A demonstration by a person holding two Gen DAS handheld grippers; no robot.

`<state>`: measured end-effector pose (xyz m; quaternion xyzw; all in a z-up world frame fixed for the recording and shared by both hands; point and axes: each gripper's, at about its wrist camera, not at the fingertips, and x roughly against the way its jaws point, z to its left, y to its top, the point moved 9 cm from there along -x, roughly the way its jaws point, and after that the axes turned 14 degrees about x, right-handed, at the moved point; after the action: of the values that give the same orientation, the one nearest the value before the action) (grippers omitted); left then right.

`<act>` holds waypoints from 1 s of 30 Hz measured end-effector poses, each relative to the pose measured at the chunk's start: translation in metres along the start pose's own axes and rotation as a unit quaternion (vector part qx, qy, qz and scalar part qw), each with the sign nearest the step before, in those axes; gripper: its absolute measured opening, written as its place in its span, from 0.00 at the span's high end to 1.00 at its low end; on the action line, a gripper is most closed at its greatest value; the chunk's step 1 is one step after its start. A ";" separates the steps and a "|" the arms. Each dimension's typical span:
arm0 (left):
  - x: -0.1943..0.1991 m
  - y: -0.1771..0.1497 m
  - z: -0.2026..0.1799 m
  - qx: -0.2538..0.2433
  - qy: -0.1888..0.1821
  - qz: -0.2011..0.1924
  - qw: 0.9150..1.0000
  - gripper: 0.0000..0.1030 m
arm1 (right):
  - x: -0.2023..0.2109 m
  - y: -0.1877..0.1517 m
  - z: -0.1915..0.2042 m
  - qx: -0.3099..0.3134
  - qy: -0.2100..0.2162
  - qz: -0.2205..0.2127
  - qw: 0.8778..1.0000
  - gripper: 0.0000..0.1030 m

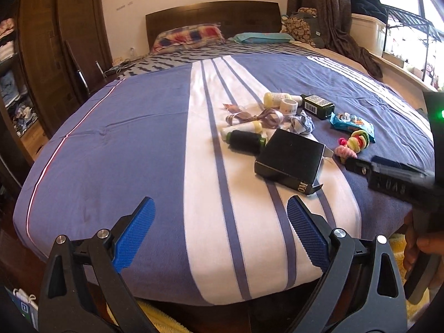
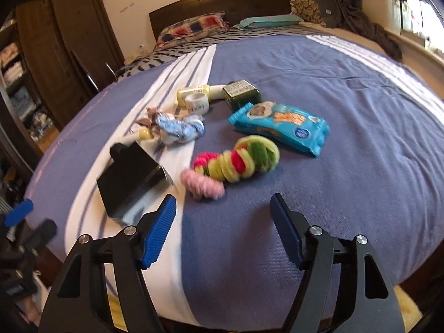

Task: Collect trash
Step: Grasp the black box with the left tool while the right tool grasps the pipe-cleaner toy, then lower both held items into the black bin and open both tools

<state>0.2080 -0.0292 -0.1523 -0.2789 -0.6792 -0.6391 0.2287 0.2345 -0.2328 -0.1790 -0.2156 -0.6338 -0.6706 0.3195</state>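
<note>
A pile of small items lies on the bed's blue and white striped cover [image 1: 138, 138]. An open black box [image 1: 288, 161] [image 2: 130, 180] lies nearest. Behind it are a black thread spool [image 1: 244, 140], crumpled blue-white paper [image 1: 301, 123] [image 2: 179, 129], a ribbon [image 1: 258, 116], small yellow-capped bottles [image 1: 273, 98] [image 2: 194, 93], a dark green bottle [image 1: 317, 105] [image 2: 241, 94], a teal wipes pack [image 1: 352, 125] [image 2: 280, 125] and a bunch of colourful hair ties [image 1: 352, 143] [image 2: 238, 161]. My left gripper [image 1: 220, 213] is open and empty over the bed's foot. My right gripper [image 2: 223, 211] is open and empty, just short of the hair ties.
Pillows [image 1: 188, 37] lie at the dark headboard [image 1: 213, 16]. A wooden wardrobe [image 1: 41, 55] stands left. Clothes and a white bin [image 1: 366, 32] sit by the window at right. My right gripper's body [image 1: 402, 177] shows at the left view's right edge. A yellow rug [image 1: 161, 316] lies below the bed.
</note>
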 end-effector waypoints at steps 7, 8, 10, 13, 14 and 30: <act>-0.018 0.007 -0.022 -0.027 -0.019 0.009 0.999 0.12 | -0.019 0.021 -0.001 -0.018 0.010 0.012 1.000 0.31; -0.021 0.007 -0.026 -0.029 -0.023 0.011 0.999 0.12 | -0.021 0.023 -0.002 -0.018 0.009 0.013 1.000 0.31; -0.029 0.009 -0.034 -0.033 -0.037 0.021 0.999 0.12 | -0.027 0.028 -0.005 -0.017 0.004 0.015 1.000 0.32; -0.040 0.011 -0.049 -0.048 -0.053 0.029 0.997 0.12 | -0.035 0.037 -0.011 -0.021 -0.003 0.017 1.000 0.33; -0.046 0.012 -0.054 -0.054 -0.056 0.033 0.996 0.12 | -0.037 0.039 -0.013 -0.020 -0.008 0.018 1.000 0.34; -0.093 0.001 -0.084 -0.064 -0.102 0.093 0.988 0.26 | -0.038 0.035 -0.027 0.053 -0.047 0.020 0.997 0.73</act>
<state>0.2733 -0.1204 -0.2073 -0.4187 -0.6276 -0.6255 0.1989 0.2892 -0.2536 -0.1831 -0.2421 -0.6783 -0.6190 0.3132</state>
